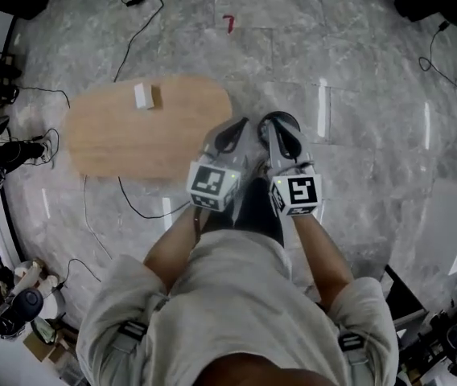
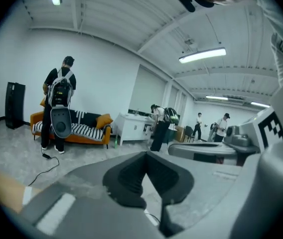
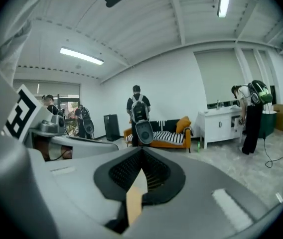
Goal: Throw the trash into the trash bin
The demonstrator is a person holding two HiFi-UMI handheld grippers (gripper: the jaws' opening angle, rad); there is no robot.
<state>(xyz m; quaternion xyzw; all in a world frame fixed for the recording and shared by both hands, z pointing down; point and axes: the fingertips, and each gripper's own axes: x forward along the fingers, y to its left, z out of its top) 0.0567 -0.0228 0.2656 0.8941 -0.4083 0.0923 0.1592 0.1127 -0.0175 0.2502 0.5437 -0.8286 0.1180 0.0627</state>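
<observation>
- Shoulders in a pale shirt (image 1: 236, 312) fill the bottom of the head view, closest to the camera. Bare forearms reach forward from them, carrying the left gripper (image 1: 236, 131) and right gripper (image 1: 279, 129) side by side, almost touching.
- Small white block (image 1: 143, 96) lies on an oval wooden table (image 1: 132, 147), near the edge farthest from the person and well apart from both grippers. It is the only loose item in sight, so it is probably the trash.
- No bin can be made out in any view, so where the trash should go is unclear.
- Neither gripper points at the block. Both gripper views look out nearly level across the room, at an orange sofa (image 3: 169, 137), a white cabinet (image 3: 221, 126) and people (image 3: 139, 108) standing about. Held high and away from the table like this, the grippers look parked rather than working, and the task seems not to be under way.
- Left gripper: its dark pads (image 2: 126, 183) meet at the tips, jaws closed, with nothing between them.
- Right gripper: jaws closed just as tightly. A thin tan sliver (image 3: 134, 203) shows in the slit between the pads. Whether it is a scrap pinched there or something seen through the gap cannot be told.
- Grey marble floor (image 1: 357, 79) surrounds the table, with black cables (image 1: 129, 47) trailing across it.
</observation>
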